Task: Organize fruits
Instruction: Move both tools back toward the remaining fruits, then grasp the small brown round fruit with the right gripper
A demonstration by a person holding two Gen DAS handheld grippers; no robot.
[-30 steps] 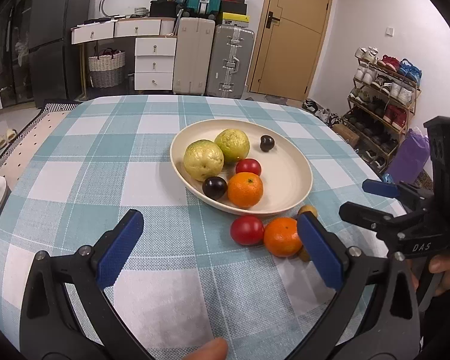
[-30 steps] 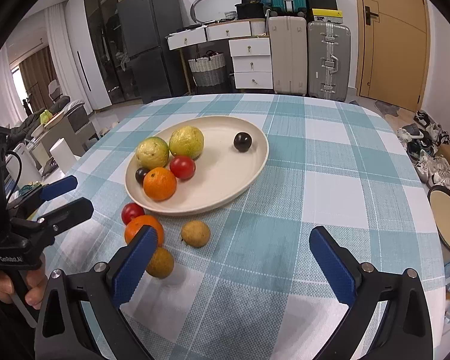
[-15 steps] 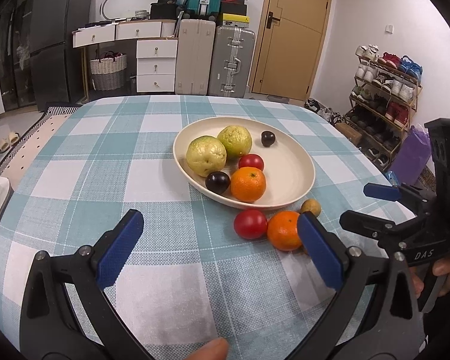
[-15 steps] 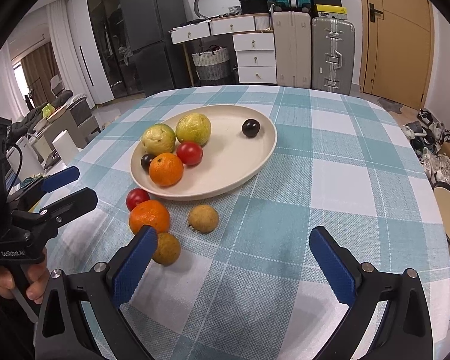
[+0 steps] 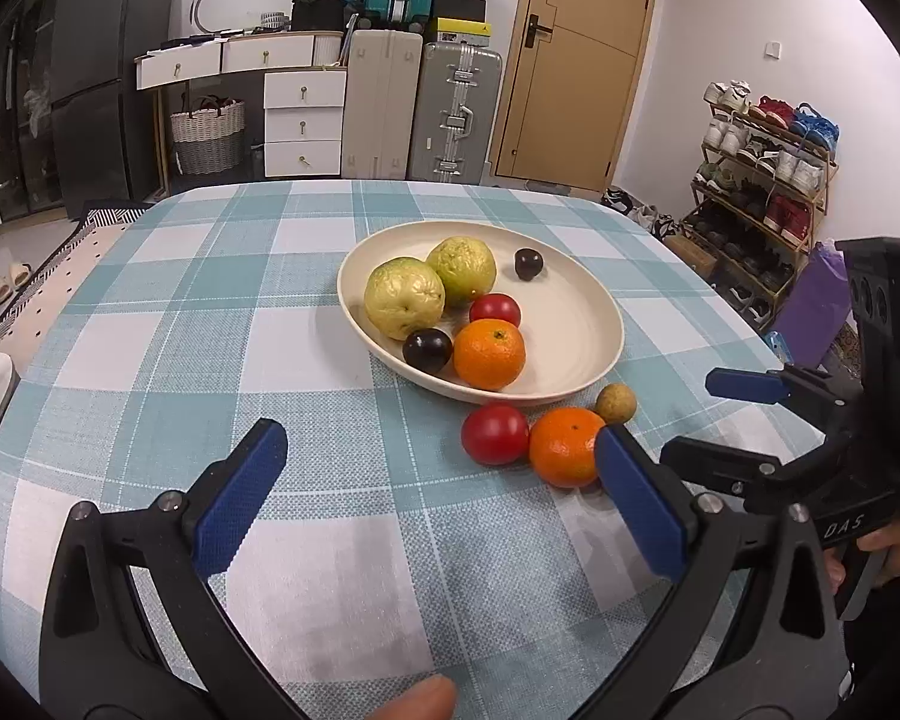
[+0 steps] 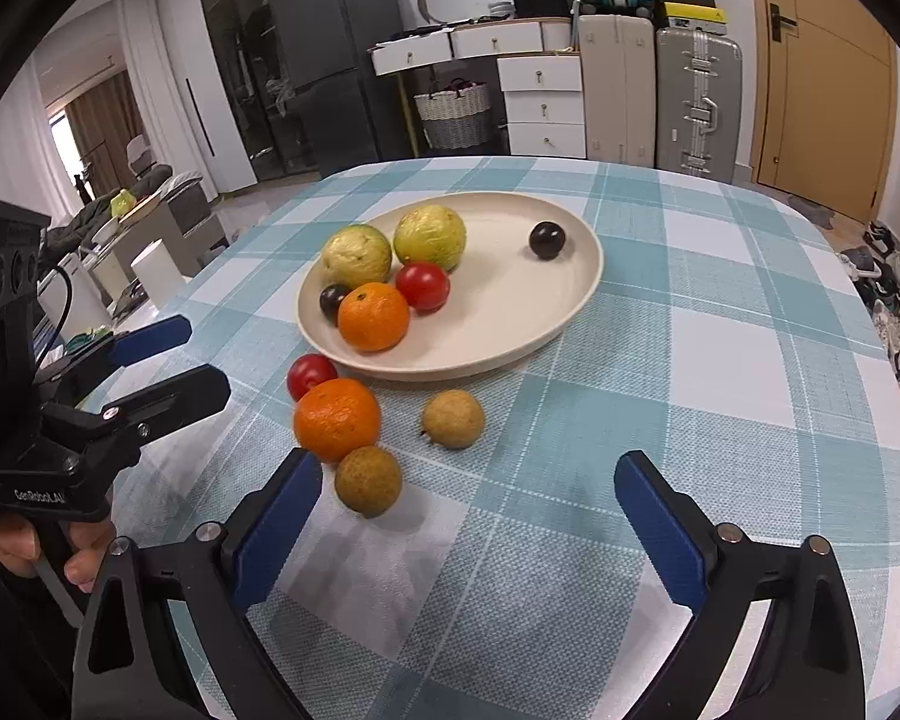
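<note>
Both grippers, left and right, gape wide and empty. The brown fruit at the right gripper's eleven o'clock looks light, firm, roll-prone; grasp across its middle.

both wrist views look low across the table, sharing the plate.

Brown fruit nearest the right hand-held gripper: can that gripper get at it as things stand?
Probably yes. The right hand-held gripper is open and the brown fruit lies just ahead of its left finger, with bare tablecloth around. The orange touching its far side could get nudged.
</note>
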